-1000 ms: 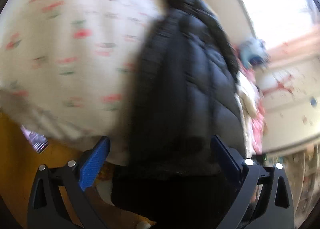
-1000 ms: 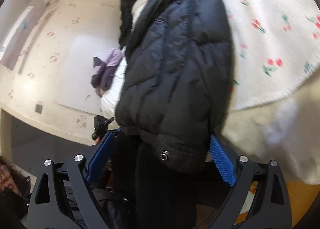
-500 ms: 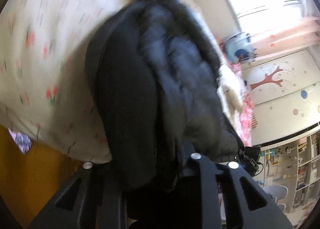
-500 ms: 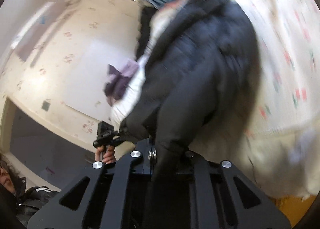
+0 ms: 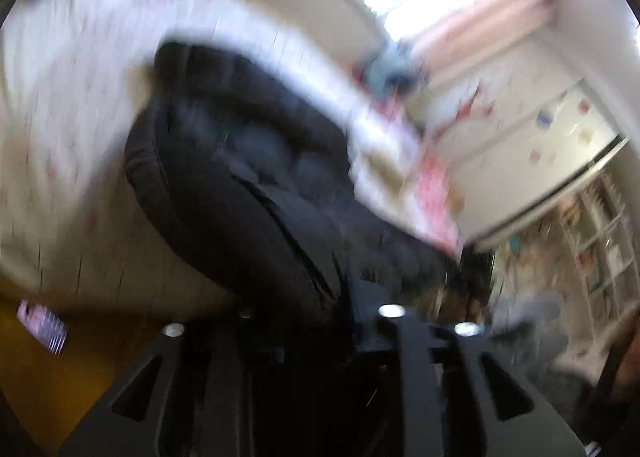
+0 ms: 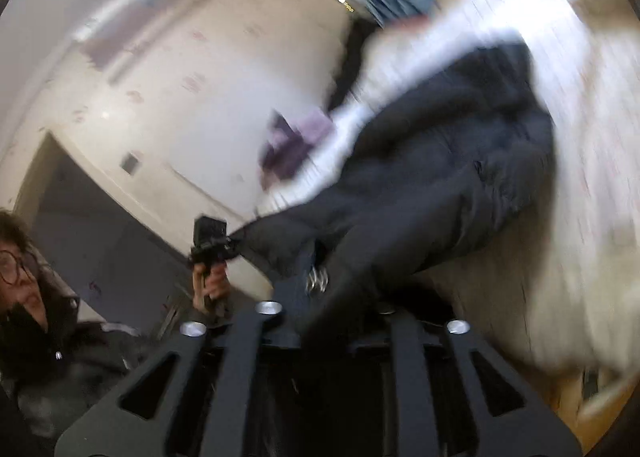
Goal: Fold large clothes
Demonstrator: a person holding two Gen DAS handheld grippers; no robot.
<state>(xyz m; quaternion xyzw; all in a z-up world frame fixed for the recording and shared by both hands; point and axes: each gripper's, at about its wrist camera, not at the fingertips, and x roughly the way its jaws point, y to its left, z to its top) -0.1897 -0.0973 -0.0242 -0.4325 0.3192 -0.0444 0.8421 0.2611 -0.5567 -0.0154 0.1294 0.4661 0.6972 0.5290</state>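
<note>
A black puffer jacket (image 5: 240,161) lies on a white bed sheet (image 5: 72,117) with small red prints, its near hem raised off the bed. My left gripper (image 5: 316,297) has the hem bunched between its pads; the jaws are opening slightly around the thick fabric. In the right wrist view the jacket (image 6: 440,153) stretches from the sheet (image 6: 580,137) down to my right gripper (image 6: 332,285), which grips the hem beside a metal snap while its jaws also open a little. A hand (image 6: 210,285) holds the other gripper at the hem's left corner. Both views are blurred.
A purple garment (image 6: 296,137) lies at the bed's left edge by the wall. Pink clothes (image 5: 432,185) and a blue item (image 5: 384,69) sit along the bed's far side. Shelves (image 5: 592,249) stand at the right. The person (image 6: 36,337) is at the lower left.
Both grippers went from open around the jacket's hem to shut on it. They then rose and rolled, lifting the hem off the bed so the jacket bulges toward its far end.
</note>
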